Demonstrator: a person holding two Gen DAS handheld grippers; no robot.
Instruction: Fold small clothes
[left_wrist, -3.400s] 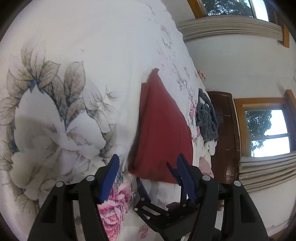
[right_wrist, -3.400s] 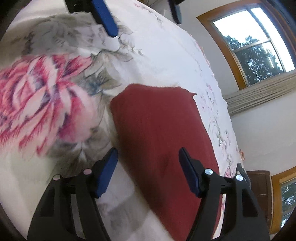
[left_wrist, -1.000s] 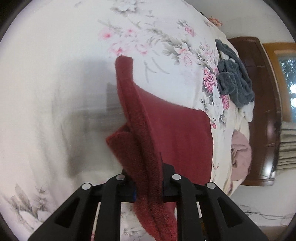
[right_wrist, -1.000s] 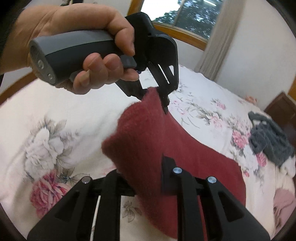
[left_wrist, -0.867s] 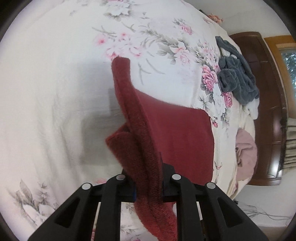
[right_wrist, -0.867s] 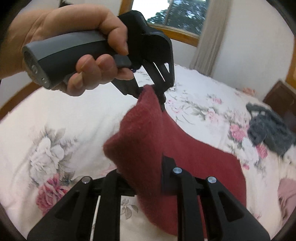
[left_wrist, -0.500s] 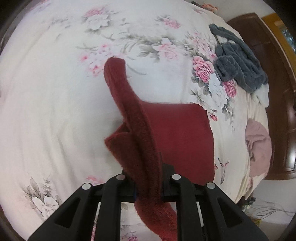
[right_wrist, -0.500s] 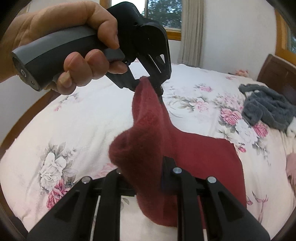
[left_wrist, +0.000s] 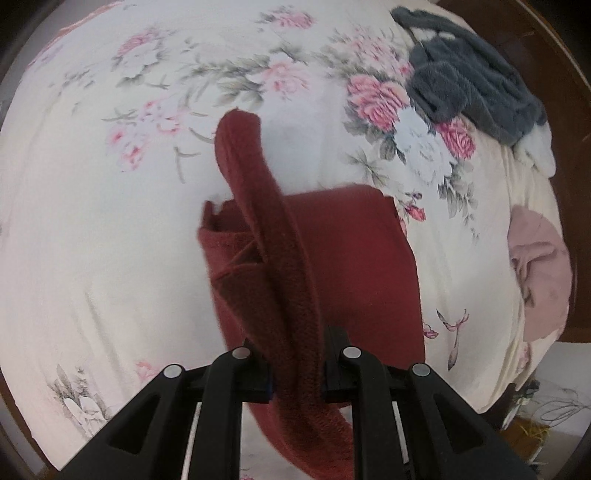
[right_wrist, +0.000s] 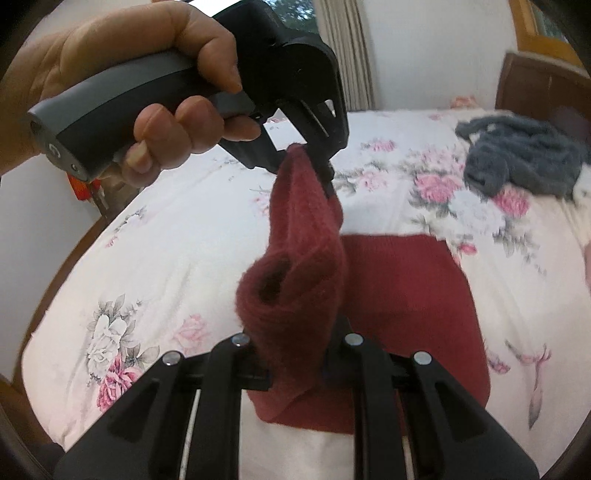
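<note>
Fold step: near edge of the red knit garment (left_wrist: 354, 258) raised above the bed (left_wrist: 92, 229)

Left gripper (left_wrist: 297, 373) and right gripper (right_wrist: 297, 363) jaws clenched on that edge; far part lies flat; next, carry it across, lower, release.

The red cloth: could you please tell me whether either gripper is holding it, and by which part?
Both hold the red cloth: the left gripper and right gripper each pinch one end of its lifted edge; the rest lies on the bed.
</note>
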